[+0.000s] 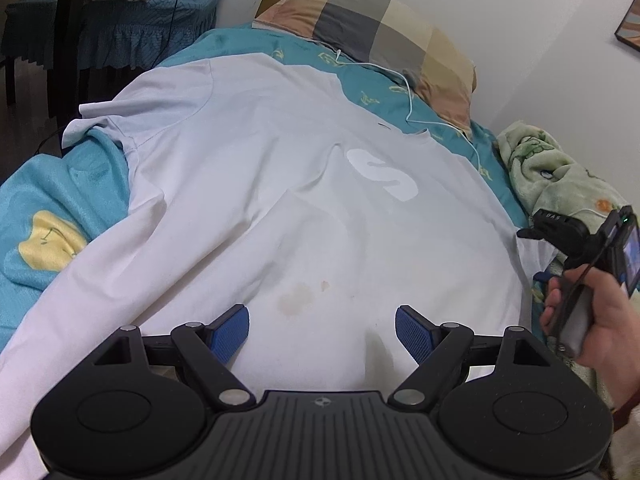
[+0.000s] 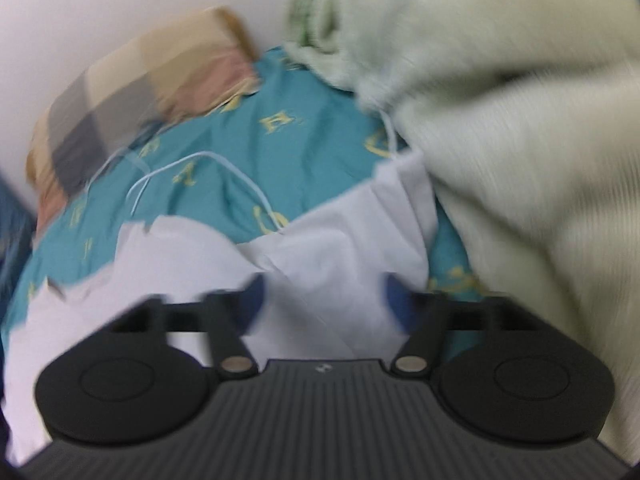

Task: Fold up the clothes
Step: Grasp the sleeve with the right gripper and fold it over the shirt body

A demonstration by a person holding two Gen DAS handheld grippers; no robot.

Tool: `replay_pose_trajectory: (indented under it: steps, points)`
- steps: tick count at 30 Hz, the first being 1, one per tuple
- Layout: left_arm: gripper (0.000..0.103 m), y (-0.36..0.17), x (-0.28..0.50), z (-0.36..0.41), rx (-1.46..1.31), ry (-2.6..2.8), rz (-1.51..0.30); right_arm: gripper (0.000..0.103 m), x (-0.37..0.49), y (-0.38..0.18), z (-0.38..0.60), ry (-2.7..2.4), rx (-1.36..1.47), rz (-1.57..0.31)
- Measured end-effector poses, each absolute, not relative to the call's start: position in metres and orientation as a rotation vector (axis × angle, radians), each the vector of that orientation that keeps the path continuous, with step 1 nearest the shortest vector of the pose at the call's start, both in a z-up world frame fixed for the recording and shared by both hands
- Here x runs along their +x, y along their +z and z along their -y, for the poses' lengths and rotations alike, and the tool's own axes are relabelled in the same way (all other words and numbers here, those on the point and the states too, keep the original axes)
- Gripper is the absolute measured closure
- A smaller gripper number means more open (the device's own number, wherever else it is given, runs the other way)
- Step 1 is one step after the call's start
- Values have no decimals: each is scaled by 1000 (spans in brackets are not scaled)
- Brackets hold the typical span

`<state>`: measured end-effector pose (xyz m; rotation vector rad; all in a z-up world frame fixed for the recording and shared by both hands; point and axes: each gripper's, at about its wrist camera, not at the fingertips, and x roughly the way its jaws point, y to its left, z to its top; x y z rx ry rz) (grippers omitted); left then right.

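A white long-sleeved shirt (image 1: pixel 300 200) with a white "S" print lies spread flat on the teal bed sheet (image 1: pixel 60 184), collar toward the pillow. Faint stains mark its lower part. My left gripper (image 1: pixel 322 332) hovers over the hem area, open, blue pads wide apart with nothing between them. At the shirt's right edge a hand holds my right gripper (image 1: pixel 532 234). The right wrist view is blurred: my right gripper (image 2: pixel 324 300) stands open above the shirt's right sleeve (image 2: pixel 352 240), with the cloth showing between the fingers, which do not pinch it.
A checked pillow (image 1: pixel 380 28) sits at the head of the bed by the wall. A white cable (image 1: pixel 408 92) runs from it across the sheet. A green fleece blanket (image 1: pixel 560 172) is bunched along the right side. A teal-covered table (image 1: pixel 120 20) stands left beyond the bed.
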<state>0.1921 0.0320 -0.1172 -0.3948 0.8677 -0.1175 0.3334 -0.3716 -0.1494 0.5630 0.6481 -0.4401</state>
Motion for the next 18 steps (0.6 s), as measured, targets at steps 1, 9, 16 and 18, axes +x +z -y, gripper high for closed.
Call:
replay_pose_trajectory:
  steps: [1,9,16,18]
  points:
    - [21,-118,193,-33,-400,-114,-868,27,335,-156,374,-452,586,-634]
    - [21,-129,204,-41,-437,-95,-883,27,352,-188,403,-441,706,-448]
    - [21,-129,209,-47,-463,-96,-872,97,358,-162,380,-368,556,-468]
    - [21,-125,207,-51,-477,-87,-857,97,353,-136,353,-337,444,-411]
